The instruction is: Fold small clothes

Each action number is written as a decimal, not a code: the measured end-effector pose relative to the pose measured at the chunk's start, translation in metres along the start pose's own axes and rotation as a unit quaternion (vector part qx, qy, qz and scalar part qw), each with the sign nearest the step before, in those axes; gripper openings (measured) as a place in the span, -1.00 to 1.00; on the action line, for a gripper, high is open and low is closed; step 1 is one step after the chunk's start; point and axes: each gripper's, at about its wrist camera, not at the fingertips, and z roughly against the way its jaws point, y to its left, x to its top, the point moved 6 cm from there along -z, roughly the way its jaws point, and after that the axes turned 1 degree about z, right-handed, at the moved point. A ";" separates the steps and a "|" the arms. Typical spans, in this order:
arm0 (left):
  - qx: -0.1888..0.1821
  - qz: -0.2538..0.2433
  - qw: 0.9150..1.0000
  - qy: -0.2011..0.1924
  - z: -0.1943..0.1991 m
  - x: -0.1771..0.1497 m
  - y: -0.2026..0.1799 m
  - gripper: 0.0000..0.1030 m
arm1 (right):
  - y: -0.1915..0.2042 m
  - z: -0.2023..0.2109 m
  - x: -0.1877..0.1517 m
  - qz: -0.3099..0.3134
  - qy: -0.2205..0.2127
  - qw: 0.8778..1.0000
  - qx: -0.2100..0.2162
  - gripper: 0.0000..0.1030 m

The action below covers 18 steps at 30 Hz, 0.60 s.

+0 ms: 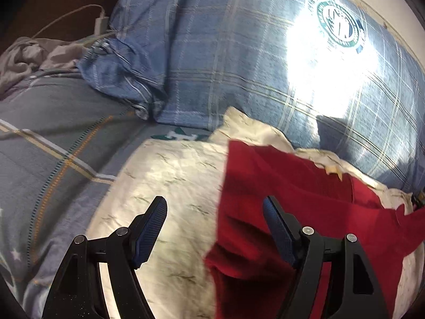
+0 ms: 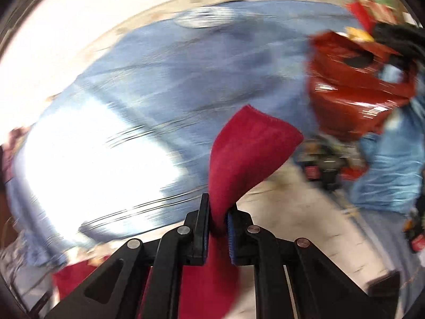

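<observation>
Bedding fills the left wrist view: a grey-blue quilt (image 1: 53, 133) on the left, a blue plaid pillow (image 1: 212, 66) behind, its round green emblem (image 1: 338, 25) too blurred to read. The left gripper (image 1: 215, 204) hangs open and empty above a cream patterned cloth (image 1: 170, 175), with the red garment (image 1: 292, 207) lying on that cloth just to the right. In the blurred right wrist view, the right gripper (image 2: 219, 202) is clamped on a fold of the red garment (image 2: 247, 146); further right sits a red plastic bag (image 2: 353, 93), contents unclear.
</observation>
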 end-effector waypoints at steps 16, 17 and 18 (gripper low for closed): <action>-0.049 0.051 0.997 0.007 0.002 0.010 0.025 0.44 | 0.342 -0.063 -0.251 0.248 0.233 0.914 0.219 -0.21; -0.054 0.051 0.997 0.008 0.002 0.010 0.025 0.44 | 0.341 -0.065 -0.268 0.250 0.261 0.905 0.223 -0.20; -0.060 0.050 0.997 0.010 0.001 0.010 0.024 0.44 | 0.339 -0.059 -0.272 0.254 0.260 0.904 0.227 -0.18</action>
